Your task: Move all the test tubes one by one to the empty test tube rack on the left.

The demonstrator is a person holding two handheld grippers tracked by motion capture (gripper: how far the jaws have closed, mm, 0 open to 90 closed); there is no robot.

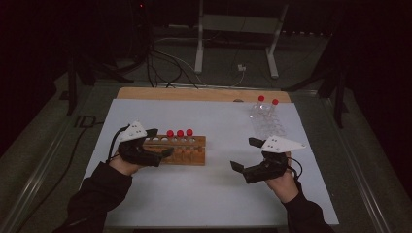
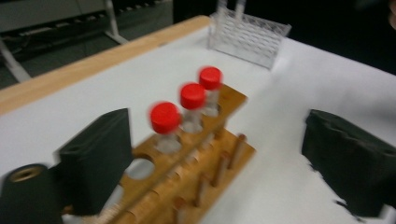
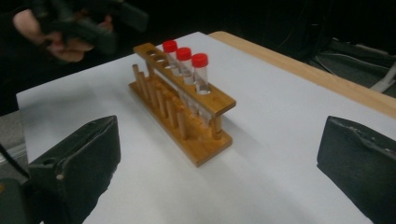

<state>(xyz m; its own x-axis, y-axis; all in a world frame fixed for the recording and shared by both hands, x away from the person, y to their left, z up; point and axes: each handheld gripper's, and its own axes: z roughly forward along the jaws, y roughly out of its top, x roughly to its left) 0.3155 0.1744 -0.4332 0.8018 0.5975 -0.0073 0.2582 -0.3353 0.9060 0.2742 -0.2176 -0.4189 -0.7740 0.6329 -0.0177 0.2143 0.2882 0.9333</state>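
Three red-capped tubes [image 2: 181, 119] stand in the wooden rack [image 2: 196, 172] just ahead of the left gripper [image 2: 219, 154], whose jaws gape empty.

A wooden table [image 1: 204, 94], covered almost wholly by a white sheet [image 1: 214, 179] that leaves a strip of wood bare at the far edge, carries a wooden rack [image 1: 187, 154] on the left and a clear plastic rack [image 1: 268, 127] at the far right, well apart.

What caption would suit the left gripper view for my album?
Open left gripper over a wooden rack holding three red-capped tubes, clear plastic rack behind.
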